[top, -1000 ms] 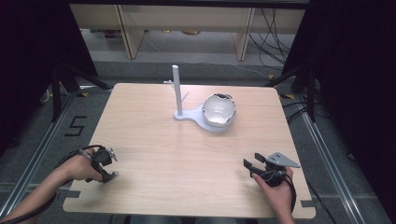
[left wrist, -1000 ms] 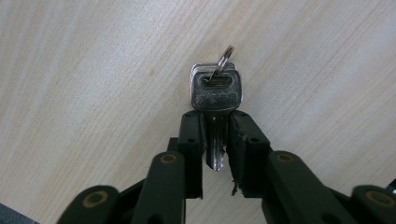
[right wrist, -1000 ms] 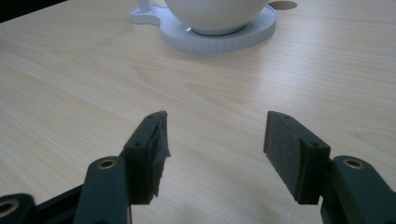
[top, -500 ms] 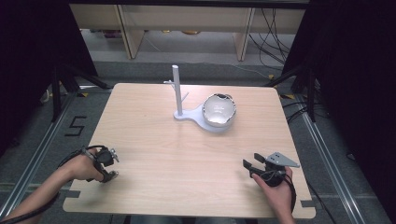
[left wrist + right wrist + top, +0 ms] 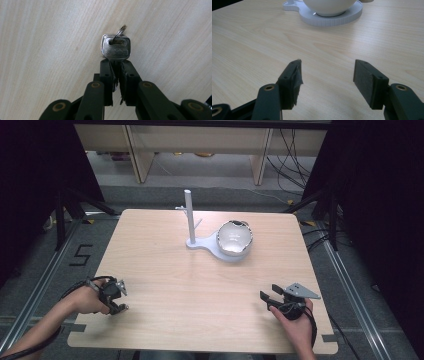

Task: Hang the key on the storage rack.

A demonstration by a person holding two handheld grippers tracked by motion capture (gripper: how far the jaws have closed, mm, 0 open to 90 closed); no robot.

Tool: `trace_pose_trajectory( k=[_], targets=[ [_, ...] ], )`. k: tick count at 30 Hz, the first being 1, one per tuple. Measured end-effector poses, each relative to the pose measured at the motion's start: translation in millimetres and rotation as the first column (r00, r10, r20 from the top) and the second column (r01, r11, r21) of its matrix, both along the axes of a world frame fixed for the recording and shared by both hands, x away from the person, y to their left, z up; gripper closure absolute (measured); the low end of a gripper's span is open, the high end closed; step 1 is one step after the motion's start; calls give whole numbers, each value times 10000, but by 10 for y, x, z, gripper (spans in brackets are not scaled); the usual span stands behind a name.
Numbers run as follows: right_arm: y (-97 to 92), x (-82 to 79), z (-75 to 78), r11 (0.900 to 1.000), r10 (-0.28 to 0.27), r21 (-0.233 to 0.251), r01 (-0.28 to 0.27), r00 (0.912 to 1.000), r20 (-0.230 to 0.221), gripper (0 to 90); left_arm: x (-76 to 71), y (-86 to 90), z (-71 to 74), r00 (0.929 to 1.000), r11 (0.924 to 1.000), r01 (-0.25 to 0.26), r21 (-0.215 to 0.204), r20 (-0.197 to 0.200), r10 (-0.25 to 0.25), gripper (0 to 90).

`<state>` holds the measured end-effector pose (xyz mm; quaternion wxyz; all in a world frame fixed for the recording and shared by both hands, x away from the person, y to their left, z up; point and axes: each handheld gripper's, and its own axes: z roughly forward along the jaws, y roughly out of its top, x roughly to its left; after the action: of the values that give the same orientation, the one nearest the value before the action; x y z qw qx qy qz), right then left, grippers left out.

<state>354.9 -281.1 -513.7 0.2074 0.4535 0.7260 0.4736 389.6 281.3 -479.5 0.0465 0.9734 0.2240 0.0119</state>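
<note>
A small bunch of silver keys (image 5: 115, 48) on a ring lies flat on the wooden table (image 5: 165, 270). My left gripper (image 5: 115, 62) has just been closing, and its jaws now pinch the keys' blades, with the key heads and ring sticking out past the tips. In the high view the left gripper (image 5: 116, 296) sits at the table's near left corner, held by a hand. My right gripper (image 5: 267, 299) rests at the near right. Its jaws (image 5: 327, 72) stand wide open over bare wood with nothing between them.
A white stand with an upright post (image 5: 189, 215) and a round base (image 5: 220, 251) stands at the table's far middle. A shiny bowl (image 5: 234, 239) sits on that base; it shows ahead of the right gripper as a white bowl (image 5: 329, 6).
In the high view the left gripper's jaws have drawn together at the near left corner. Both hands stay where they were, and the right gripper looks the same.
</note>
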Motion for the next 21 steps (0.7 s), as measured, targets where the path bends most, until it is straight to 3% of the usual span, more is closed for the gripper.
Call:
trace_pose_trajectory(
  k=[2,3,9,10,18,19,21],
  targets=[
    [1,-2,0,10000,-16,9,16,10000,-3,407,5,-9,34,10000,10000,-13,15,38,13,808],
    [17,-24,7,9997,-168,177,172,9995,-263,407,4,-13,57,10000,10000,-37,36,71,36,807],
    [0,-1,0,10000,3,-7,-3,10000,27,407,37,-33,251,9993,10000,0,38,375,-1,808],
    [19,-28,8,9997,-169,185,174,9994,-286,407,45,-38,288,9992,10000,27,54,411,-29,807],
    [4,2,-3,10000,66,27,-66,10000,14,409,176,-179,652,9906,9995,216,-238,1353,-181,807],
    [23,-29,5,9995,-147,263,155,9994,-306,409,205,-212,710,9891,9992,365,-176,1433,-336,807],
    [12,-31,12,9998,-86,187,93,9994,-346,409,230,-283,786,9856,9989,151,-452,1689,-73,807]
  ],
)
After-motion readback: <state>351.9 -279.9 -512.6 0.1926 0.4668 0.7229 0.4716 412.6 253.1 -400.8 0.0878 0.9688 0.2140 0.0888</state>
